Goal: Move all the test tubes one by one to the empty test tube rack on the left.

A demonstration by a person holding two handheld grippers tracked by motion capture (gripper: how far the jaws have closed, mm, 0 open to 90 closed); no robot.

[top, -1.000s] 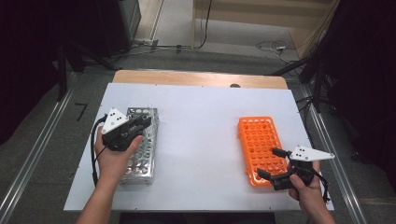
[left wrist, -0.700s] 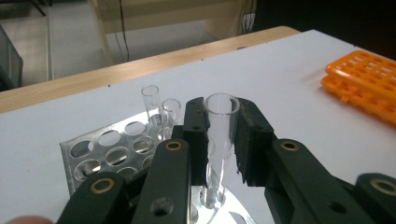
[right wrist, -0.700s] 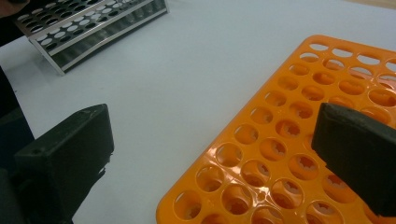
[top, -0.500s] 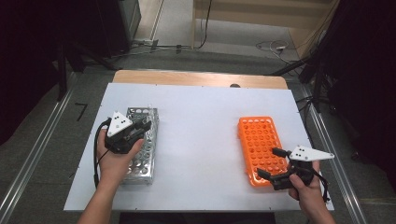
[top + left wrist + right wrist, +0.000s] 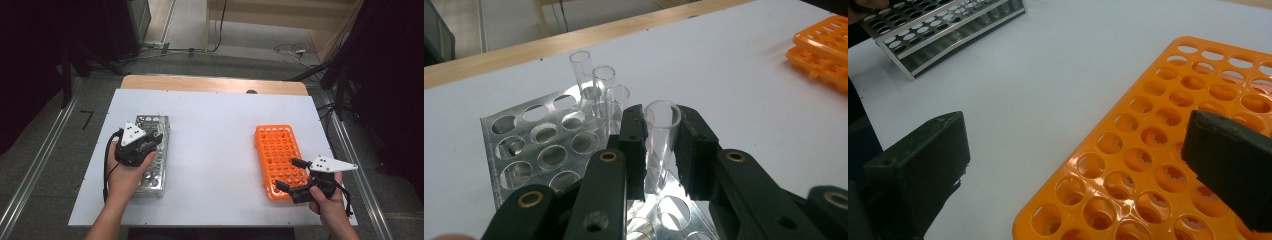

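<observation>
From the high view we see the left hand-held gripper (image 5: 156, 136) shifted slightly farther over the metal rack (image 5: 150, 170) than before, right hand-held gripper (image 5: 287, 175) unmoved at the orange rack (image 5: 277, 150) on the counter (image 5: 215, 130), in the left gripper view we see it clenched on a clear tube (image 5: 660, 145) above the rack's holes, in the right gripper view jaws released.

Four clear glass tubes (image 5: 662, 131) by the count in the left gripper view: three standing in the rack, one between black jaws. Two racks on the table: one metal rack (image 5: 154, 165), one orange rack (image 5: 277, 155). Two grippers, two hands.
</observation>
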